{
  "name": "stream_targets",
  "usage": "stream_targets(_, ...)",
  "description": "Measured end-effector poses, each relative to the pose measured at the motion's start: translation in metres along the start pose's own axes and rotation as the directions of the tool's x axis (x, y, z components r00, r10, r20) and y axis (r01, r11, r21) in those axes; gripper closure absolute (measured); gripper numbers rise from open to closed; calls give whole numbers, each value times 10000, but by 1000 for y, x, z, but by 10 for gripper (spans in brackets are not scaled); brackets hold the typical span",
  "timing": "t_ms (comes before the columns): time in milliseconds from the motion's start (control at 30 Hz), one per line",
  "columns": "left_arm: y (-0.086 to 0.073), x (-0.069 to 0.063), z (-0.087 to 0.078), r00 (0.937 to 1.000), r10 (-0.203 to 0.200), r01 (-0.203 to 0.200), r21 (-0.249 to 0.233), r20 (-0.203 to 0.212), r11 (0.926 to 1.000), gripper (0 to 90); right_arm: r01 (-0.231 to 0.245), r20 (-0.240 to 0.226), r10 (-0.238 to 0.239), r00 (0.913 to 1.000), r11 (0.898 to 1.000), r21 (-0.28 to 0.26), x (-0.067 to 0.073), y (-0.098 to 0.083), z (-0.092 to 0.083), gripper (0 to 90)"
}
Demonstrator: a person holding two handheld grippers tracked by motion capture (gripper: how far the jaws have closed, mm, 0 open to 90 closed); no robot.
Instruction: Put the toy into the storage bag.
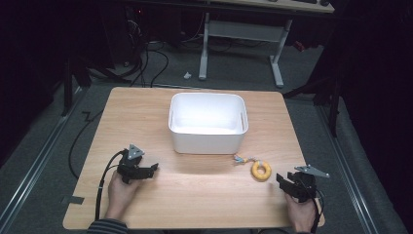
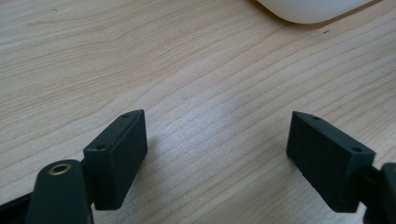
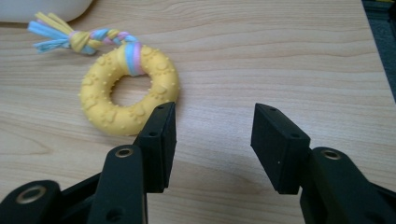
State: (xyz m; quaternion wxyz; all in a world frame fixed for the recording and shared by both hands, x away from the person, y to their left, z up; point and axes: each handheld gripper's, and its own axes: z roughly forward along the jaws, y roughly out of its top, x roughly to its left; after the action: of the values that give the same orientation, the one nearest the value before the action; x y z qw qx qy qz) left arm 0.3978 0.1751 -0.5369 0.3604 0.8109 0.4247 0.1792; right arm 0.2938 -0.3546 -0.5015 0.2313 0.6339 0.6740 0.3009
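A yellow ring toy (image 1: 261,170) (image 3: 128,91) with a braided pastel rope tail (image 3: 77,36) lies on the wooden table (image 1: 195,195), just in front of the white bin (image 1: 207,122). My right gripper (image 1: 288,184) (image 3: 212,140) sits to the right of the ring, jaws apart with bare wood between them; its left jaw stands beside the ring's rim. My left gripper (image 1: 144,171) (image 2: 217,154) rests at the table's front left, jaws wide over bare wood.
The white bin looks empty, and one corner of it (image 2: 313,9) shows in the left gripper view. The table's right edge (image 3: 376,51) is close to my right gripper. A desk frame (image 1: 243,34) and cables stand on the floor beyond the table.
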Motion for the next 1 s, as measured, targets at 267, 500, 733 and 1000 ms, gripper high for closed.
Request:
stream_targets(267,0,0,0,10000,-1,1,0,-1,10000,206,581,-177,-583,9981,9983,-109,14,8,-5,500)
stream_targets(500,0,0,0,10000,-2,2,0,1,10000,206,919,-386,-923,9950,9957,-137,23,19,-5,502)
stream_targets(733,0,0,0,10000,1,-1,2,-1,10000,206,942,-565,-949,9939,9954,-156,26,33,-5,505)
stream_targets(1000,0,0,0,10000,-1,1,-2,0,10000,206,1290,-488,-1295,9904,9916,-129,33,50,1,509)
